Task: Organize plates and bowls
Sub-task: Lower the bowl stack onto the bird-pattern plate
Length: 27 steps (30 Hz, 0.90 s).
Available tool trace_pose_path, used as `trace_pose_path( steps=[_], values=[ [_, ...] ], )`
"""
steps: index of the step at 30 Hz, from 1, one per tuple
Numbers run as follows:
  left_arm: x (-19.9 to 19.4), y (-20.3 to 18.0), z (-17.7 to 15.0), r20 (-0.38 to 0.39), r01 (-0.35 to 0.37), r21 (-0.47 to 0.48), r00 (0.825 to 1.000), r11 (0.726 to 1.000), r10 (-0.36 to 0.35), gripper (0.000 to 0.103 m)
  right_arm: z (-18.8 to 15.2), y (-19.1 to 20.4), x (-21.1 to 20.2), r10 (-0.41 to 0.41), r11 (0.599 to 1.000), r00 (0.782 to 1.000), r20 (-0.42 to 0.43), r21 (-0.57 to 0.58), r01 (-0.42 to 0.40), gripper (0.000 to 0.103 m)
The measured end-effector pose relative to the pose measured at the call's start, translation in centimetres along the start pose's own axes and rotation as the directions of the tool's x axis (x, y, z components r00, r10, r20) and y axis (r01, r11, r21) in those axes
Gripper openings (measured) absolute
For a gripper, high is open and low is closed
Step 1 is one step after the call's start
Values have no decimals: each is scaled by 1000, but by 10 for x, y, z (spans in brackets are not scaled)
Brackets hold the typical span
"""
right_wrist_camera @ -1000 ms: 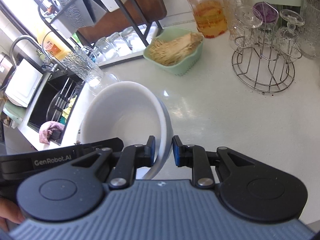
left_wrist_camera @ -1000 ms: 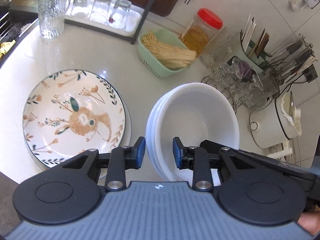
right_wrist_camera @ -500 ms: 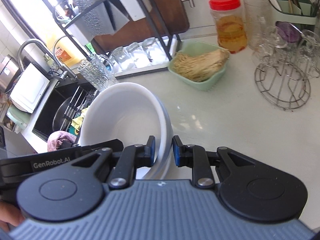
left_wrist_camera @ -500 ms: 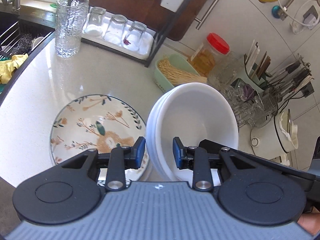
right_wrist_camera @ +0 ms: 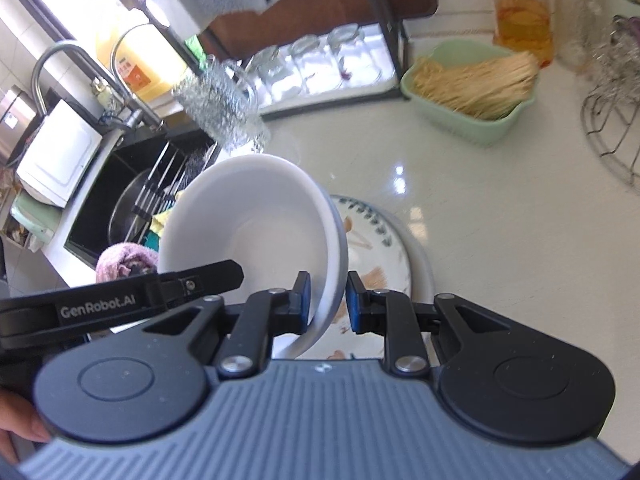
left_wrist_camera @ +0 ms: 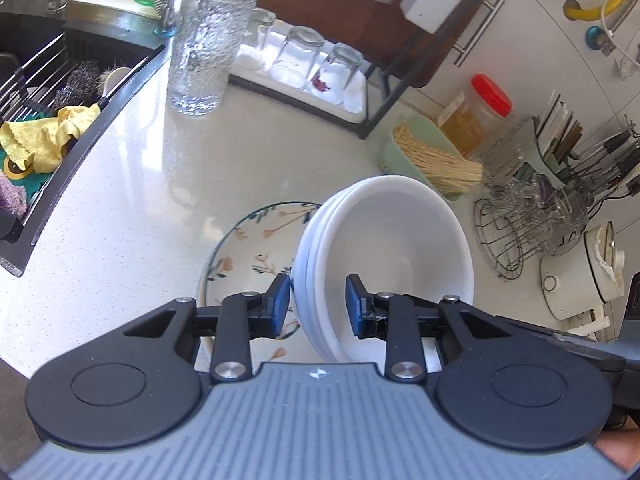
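You could not see most of the flowered plate (left_wrist_camera: pixel 256 240); the white bowls (left_wrist_camera: pixel 384 240) hid its right side. The tall glass (right_wrist_camera: pixel 218 100) looked blurry, and the wire rack (right_wrist_camera: pixel 612 120) was cut off.

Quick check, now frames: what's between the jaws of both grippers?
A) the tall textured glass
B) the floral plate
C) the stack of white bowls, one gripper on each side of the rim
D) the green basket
C: the left gripper and right gripper each clamp the rim of the stack of white bowls, above the floral plate.
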<state>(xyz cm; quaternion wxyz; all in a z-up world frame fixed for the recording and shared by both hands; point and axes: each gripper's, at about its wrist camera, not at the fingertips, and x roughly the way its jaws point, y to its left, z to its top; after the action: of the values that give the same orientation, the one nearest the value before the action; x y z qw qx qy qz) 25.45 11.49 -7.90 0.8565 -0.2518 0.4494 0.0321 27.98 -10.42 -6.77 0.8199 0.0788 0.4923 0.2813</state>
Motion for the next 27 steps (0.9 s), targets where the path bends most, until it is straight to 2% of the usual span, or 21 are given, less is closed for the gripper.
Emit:
trace_pose_path(
  steps=[14, 21, 23, 25, 27],
  values=[
    [37, 23, -1, -42, 16, -28, 999, 999, -17, 34, -6, -6, 35, -39, 999, 998, -51, 33, 40, 23],
    [43, 25, 1, -43, 23, -30, 999, 999, -24, 35, -1, -10, 38, -93, 994, 994, -53, 60, 96, 24],
    [40, 24, 3, -42, 21, -26, 999, 999, -22, 39, 1, -9, 34, -130, 990, 991, -35, 52, 131, 25],
    [35, 22, 5, -36, 9, -20, 999, 1000, -9, 48, 4, -9, 29, -137, 989, 990, -25, 56, 138, 27],
    [28, 19, 8, -32, 6, -5, 999, 1000, -6, 48, 7, -9, 21, -137, 989, 991, -13, 64, 137, 35]
  ],
)
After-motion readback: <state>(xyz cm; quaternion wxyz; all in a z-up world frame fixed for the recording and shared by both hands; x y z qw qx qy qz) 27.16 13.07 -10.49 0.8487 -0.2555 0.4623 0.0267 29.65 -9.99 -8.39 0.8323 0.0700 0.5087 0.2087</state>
